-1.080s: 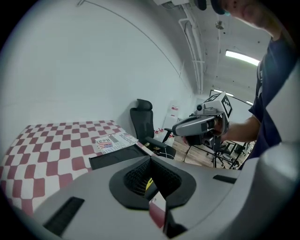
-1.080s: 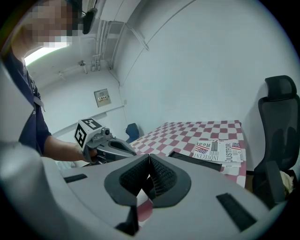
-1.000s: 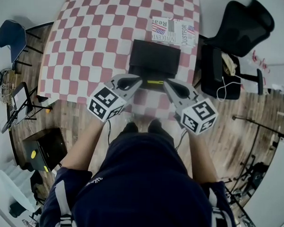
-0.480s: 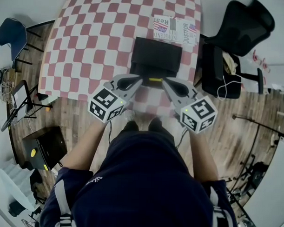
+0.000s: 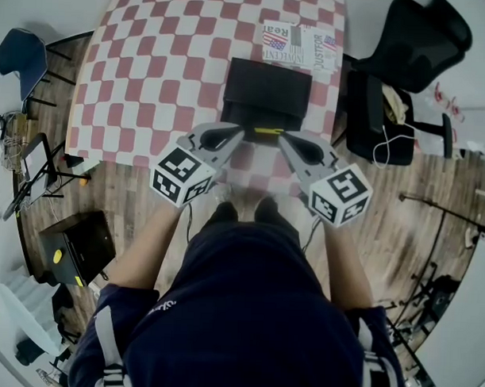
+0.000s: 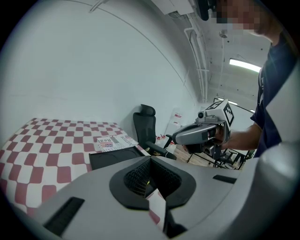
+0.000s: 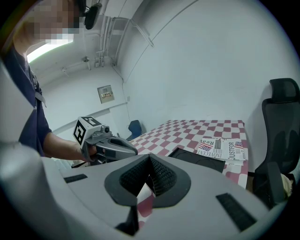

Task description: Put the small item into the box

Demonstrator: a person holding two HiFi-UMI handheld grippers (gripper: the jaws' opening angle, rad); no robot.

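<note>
A black box sits on the checkered table near its front edge. A small yellow item lies along the box's near edge, between the two gripper tips. My left gripper is just left of it and my right gripper just right, both aimed inward. In the left gripper view the left gripper is shut with nothing held, and the box and the right gripper lie beyond. The right gripper is shut and empty too, facing the box and the left gripper.
A folded newspaper lies behind the box at the table's far right. A black office chair holding a bag stands right of the table. A blue chair and stands are on the wooden floor at left.
Both grippers keep nearly the same pose beside the yellow item. The table and box have slid slightly up in the head view.
</note>
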